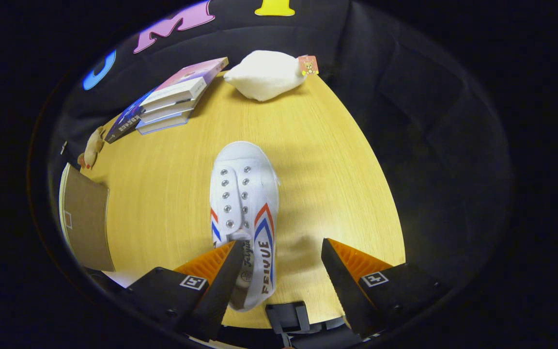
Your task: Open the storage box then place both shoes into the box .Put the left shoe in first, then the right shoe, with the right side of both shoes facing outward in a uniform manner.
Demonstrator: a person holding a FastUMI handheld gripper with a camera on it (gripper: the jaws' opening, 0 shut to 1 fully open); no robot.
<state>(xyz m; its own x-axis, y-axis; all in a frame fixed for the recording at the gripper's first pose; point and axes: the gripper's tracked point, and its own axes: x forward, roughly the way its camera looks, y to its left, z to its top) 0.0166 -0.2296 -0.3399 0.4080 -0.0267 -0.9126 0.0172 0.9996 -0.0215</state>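
Note:
One white canvas shoe (244, 194) with red and blue stripes lies on the yellow wooden table (332, 169), its toe pointing away from me. My gripper (280, 243) is open and wide, hovering over the shoe's heel end. One fingertip (228, 261) covers the heel opening, while the other fingertip (332, 261) stands apart from the shoe over bare table. The shoe's striped side wall sits between the fingers, with nothing pressing on it. A brown cardboard box (87, 218) stands at the table's near left; whether it is open cannot be told.
A stack of books (172, 99) lies at the far left of the table. Beyond the shoe at the far edge rests a white plush pillow (264, 73) with a tag. A small tan toy (92, 146) sits between the books and the box.

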